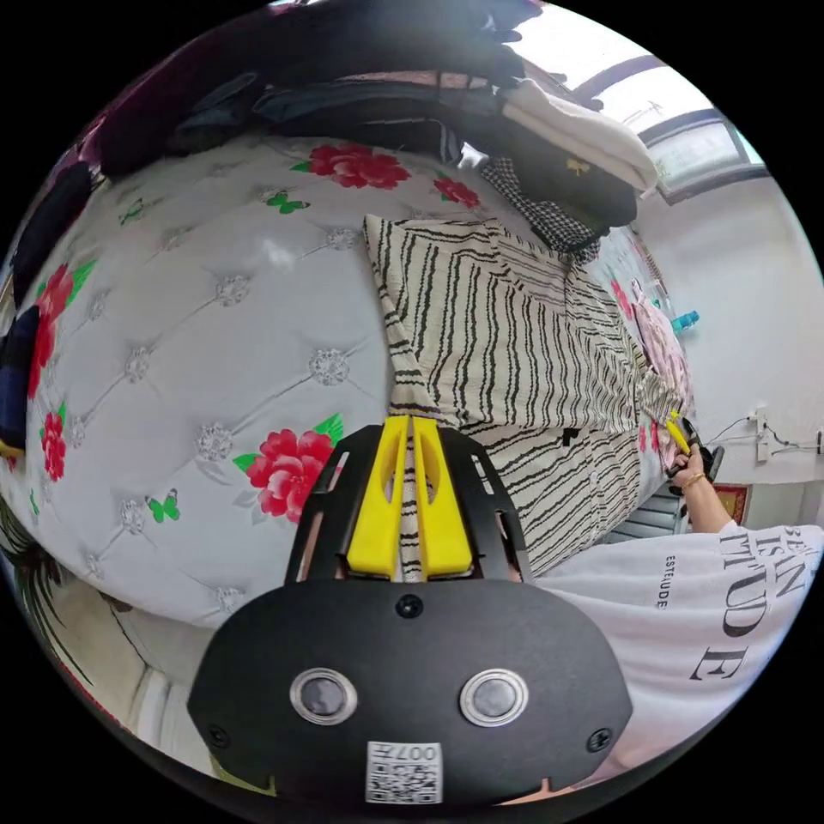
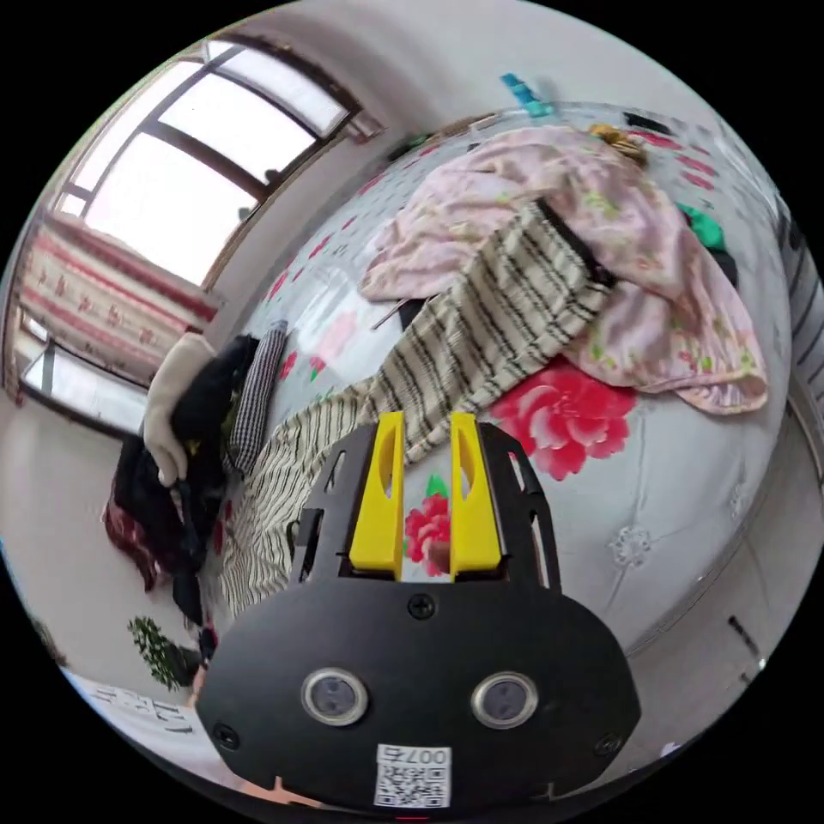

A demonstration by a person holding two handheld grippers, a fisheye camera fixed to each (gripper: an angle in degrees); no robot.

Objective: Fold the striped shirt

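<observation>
Bed: a quilted white bed (image 1: 215, 343) printed with red flowers is carrying everything; a window (image 2: 197, 163) is lighting the room.
Left gripper (image 1: 410, 429): its jaws are clamping a bunched edge of the shirt (image 1: 506, 343), cloth showing between them.
Right gripper (image 2: 427, 429): its jaws are standing apart with nothing between them, hovering over the bed just beside the shirt's edge; in the left gripper view it is sitting at the shirt's far corner.
Shirt: cream with wavy black stripes, it is lying spread across the bed, one part already doubled over, one end reaching a pink blanket (image 2: 601, 223).
Clothes pile (image 1: 515, 163): dark and pale garments are heaped beyond the shirt.
Advice: the right jaws should probably be gripping the matching edge, keeping the cloth taut and seams level.
</observation>
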